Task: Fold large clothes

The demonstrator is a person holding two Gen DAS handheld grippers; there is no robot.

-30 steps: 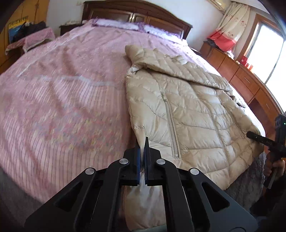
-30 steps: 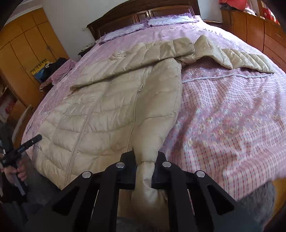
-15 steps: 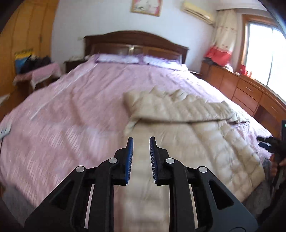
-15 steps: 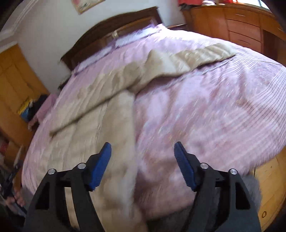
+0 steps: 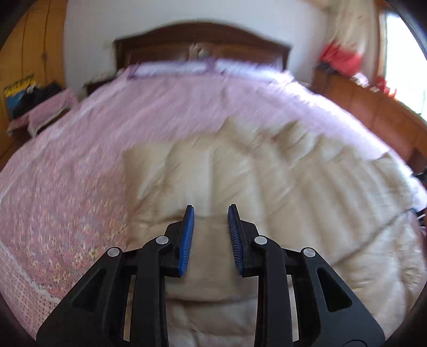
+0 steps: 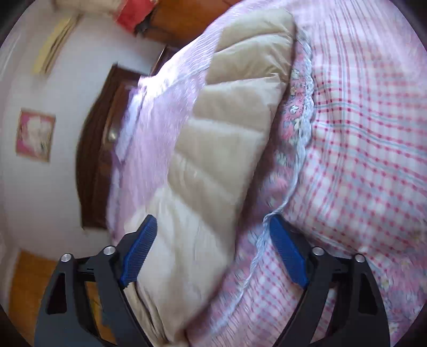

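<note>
Mostly, motion blur smears the beige jacket on the bedspread.

A wide bed with a pink flowered cover fills the room ahead. Beyond it a dark wooden headboard stands against a white wall. To the right, a wooden dresser stands under a bright window.
</note>
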